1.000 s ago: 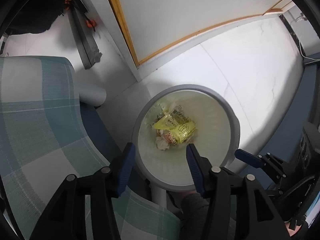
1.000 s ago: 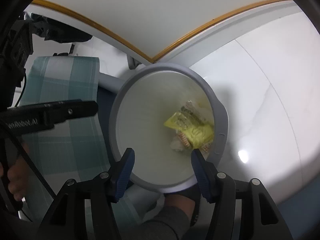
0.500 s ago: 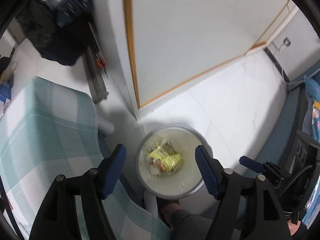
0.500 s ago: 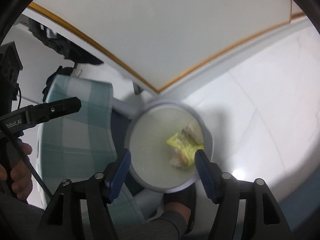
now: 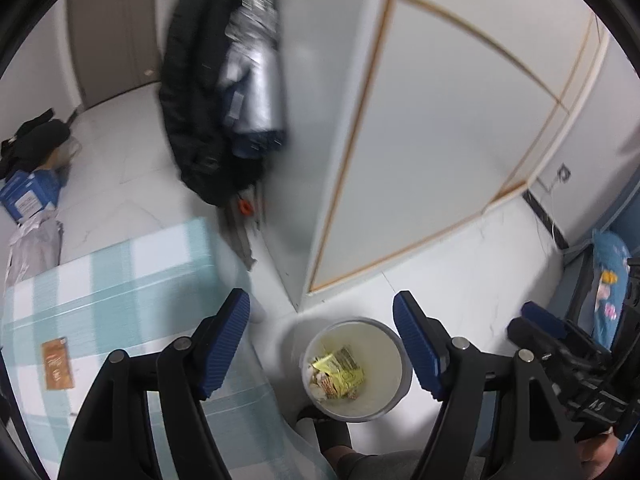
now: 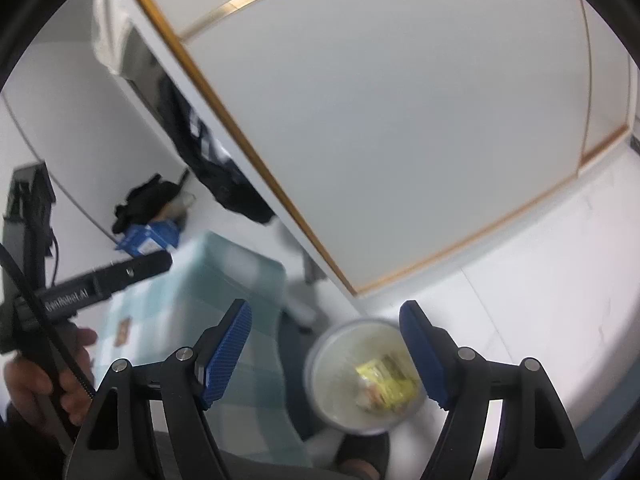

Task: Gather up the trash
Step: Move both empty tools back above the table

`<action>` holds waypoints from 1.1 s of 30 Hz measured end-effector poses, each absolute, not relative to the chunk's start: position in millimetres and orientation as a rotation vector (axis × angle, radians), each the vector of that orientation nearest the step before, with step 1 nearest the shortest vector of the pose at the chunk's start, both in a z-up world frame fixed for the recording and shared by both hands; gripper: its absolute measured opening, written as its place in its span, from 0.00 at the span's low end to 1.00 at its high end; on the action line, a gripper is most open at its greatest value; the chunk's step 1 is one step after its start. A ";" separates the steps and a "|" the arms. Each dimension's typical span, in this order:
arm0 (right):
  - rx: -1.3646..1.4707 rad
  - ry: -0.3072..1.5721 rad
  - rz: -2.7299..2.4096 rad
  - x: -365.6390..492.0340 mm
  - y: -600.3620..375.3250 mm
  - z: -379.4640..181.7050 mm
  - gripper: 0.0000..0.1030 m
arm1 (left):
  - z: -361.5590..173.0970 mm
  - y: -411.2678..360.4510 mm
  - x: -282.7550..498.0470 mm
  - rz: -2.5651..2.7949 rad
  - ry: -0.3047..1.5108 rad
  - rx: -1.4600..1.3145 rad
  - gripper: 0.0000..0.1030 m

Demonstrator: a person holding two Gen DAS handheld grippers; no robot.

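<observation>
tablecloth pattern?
Pale teal-and-white check on the tablecloth; clearest in the left wrist view.

Between the ribbed blue finger pads (image 5: 224, 344) sat a smooth, matt plastic bin (image 5: 402, 376) holding glossy yellow wrappers (image 5: 338, 372). Left of the fingers lay checked woven cloth (image 5: 120, 300); beyond them, glossy white floor tiles (image 5: 460, 264).

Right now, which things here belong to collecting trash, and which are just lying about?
Job:
- trash bin
- yellow wrapper inside it
- brown packet on the checked tablecloth, possibly trash

Lying about:
- hanging dark coat
- blue box
- black bag
</observation>
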State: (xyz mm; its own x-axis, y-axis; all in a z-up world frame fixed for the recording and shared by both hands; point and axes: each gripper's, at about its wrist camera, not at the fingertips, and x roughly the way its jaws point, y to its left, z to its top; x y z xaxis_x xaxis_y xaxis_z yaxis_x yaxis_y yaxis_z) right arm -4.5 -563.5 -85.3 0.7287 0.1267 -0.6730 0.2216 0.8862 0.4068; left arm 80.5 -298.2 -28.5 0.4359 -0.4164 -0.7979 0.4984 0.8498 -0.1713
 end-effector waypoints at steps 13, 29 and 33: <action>0.272 0.553 0.096 -1.1 -458.8 18.8 0.84 | 27.0 -194.3 67.4 -0.423 0.774 -0.026 0.93; 0.128 0.423 0.321 8.1 -322.2 53.1 0.93 | 37.1 -63.5 50.6 -0.190 0.652 -0.149 0.95; 0.102 0.409 0.368 15.9 -295.0 51.4 0.95 | 30.0 -39.3 49.8 -0.119 0.634 -0.169 0.95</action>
State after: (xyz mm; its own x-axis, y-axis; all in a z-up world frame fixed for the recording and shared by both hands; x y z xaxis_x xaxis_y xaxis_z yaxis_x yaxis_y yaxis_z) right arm 15.9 -295.0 51.4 0.8526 0.3696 -0.3693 -0.3291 0.9289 0.1697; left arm 49.8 -39.3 30.0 0.7996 -0.1620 -0.5783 0.0585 0.9794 -0.1934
